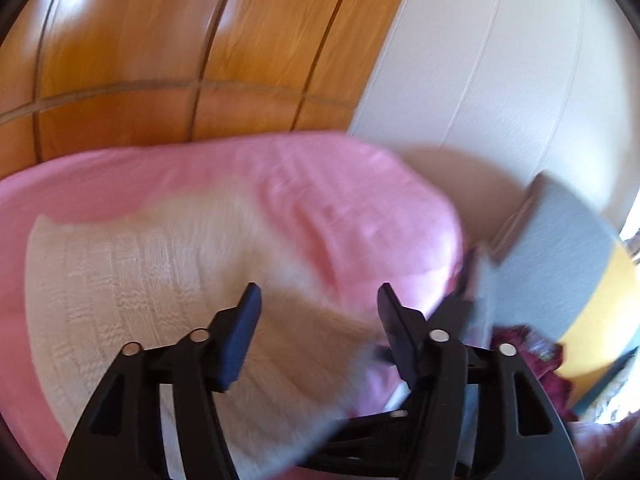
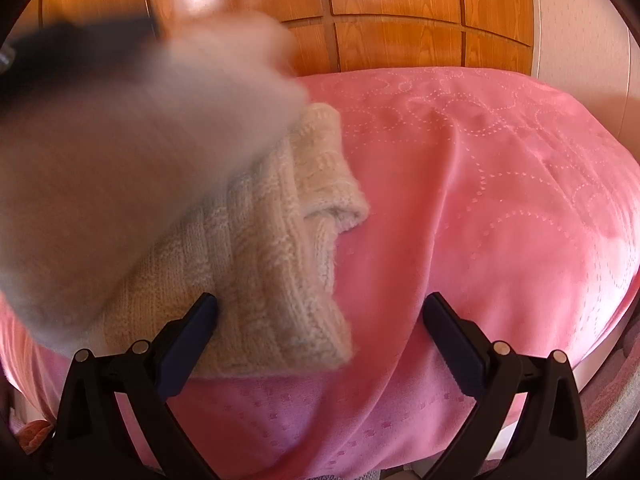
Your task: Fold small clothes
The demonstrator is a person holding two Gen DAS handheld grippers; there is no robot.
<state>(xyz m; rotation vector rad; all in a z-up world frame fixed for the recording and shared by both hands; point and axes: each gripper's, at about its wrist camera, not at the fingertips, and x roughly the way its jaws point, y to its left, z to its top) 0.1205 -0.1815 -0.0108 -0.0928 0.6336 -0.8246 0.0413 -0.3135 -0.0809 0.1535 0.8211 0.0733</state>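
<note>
A: Cream knitted sweater point(image 2: 256, 272) lies on the pink bedspread point(image 2: 480, 208), toward the near left part of the bed. It looks already folded over on itself at least once; a cuffed end sticks out toward the middle of the bed.

B: And the tools?

A: Left tool point(image 1: 318, 312) has its jaws apart. Knit shows in the gap below, but neither pad presses on it, so it holds nothing. In the right wrist view a large blurred pale mass point(image 2: 132, 152) sits over the upper left of the sweater; it may be a flap of the knit swinging down near the lens, cannot tell.

B: Right one?

A: Right tool point(image 2: 320, 336) is wide open and empty. Its left finger point(image 2: 192, 340) is at the sweater's near hem, the other over bare bedspread. Probably poised there to pin or catch that hem for the next fold.

B: Room to work?

A: Plenty to the right: open bedspread out to the rounded bed edge. The wooden headboard point(image 2: 400, 20) closes off the far side. The sweater's near hem sits close to where the bedspread drops over the front edge, so a pull toward the person risks dragging it off. Beside the bed, in the left wrist view, a grey and yellow thing point(image 1: 560, 272) stands well apart.
</note>
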